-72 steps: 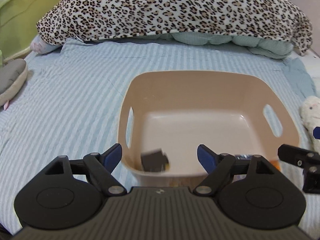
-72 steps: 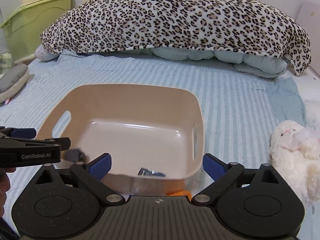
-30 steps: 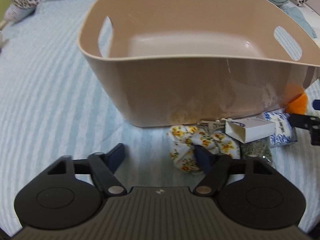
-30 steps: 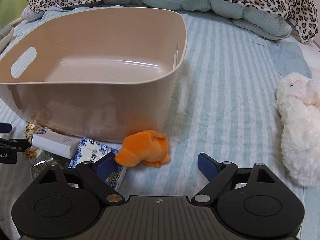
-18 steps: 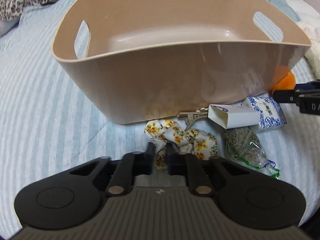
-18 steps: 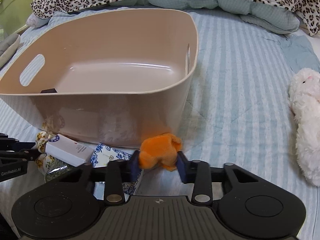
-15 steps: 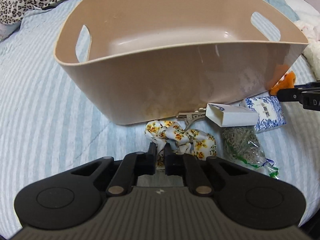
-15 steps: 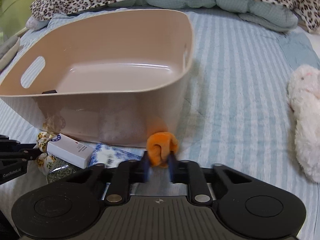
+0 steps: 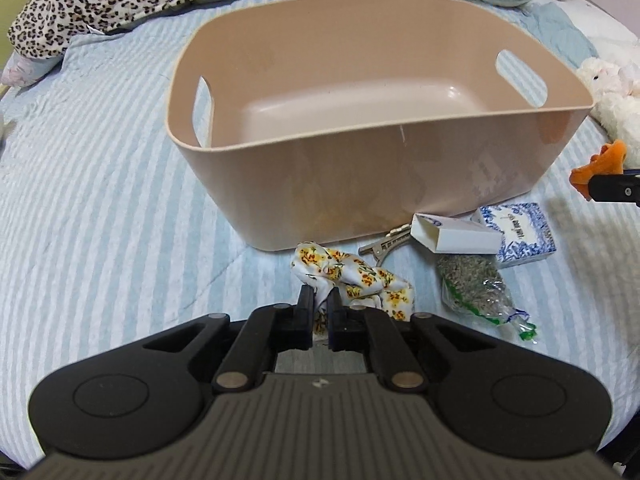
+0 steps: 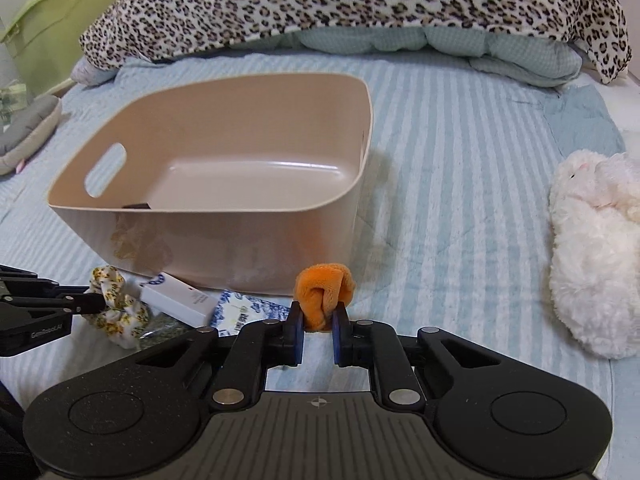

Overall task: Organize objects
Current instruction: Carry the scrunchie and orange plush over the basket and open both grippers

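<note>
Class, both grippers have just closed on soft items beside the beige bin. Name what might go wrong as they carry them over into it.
1. The left gripper pinches only an edge of the floral scrunchie; the loose fabric hangs free and may slip out or catch the beige bin rim.
2. The right gripper holds the orange plush by a small fold, so it may squeeze out.
3. The scrunchie lies beside the metal clip and could drag it.

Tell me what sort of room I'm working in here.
Most likely a bedroom: the beige bin sits on a blue-striped bedspread, with a leopard-print blanket heaped over a quilt behind it and a white plush toy lying to the right.
</note>
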Available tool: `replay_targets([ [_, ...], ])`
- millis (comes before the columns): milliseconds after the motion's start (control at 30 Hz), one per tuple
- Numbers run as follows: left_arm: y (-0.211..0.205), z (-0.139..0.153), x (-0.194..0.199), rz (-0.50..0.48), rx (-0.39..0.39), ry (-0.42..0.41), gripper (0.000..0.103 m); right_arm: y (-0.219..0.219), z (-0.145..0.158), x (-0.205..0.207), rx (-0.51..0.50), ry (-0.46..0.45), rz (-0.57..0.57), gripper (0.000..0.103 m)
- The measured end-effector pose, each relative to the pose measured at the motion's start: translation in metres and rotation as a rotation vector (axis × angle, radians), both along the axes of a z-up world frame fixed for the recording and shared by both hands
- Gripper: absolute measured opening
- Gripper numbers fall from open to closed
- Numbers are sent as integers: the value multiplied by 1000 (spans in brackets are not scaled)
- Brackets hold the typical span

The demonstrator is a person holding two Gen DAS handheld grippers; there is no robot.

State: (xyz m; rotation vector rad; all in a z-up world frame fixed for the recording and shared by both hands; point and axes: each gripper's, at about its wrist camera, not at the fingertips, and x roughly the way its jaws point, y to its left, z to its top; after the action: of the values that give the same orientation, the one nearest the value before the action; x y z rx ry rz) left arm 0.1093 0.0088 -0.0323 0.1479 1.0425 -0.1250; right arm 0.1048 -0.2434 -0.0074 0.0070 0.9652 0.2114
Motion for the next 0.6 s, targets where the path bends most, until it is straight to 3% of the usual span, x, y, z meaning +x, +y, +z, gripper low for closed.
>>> replay_targets([
  [333,-5,37,-24,-9,-32,-92,7,-5,38,-18,48,-88,7,13],
  [600,-1,76,-36,-6,-68,-223,6,-9,74,-32,87,-203,11,13],
])
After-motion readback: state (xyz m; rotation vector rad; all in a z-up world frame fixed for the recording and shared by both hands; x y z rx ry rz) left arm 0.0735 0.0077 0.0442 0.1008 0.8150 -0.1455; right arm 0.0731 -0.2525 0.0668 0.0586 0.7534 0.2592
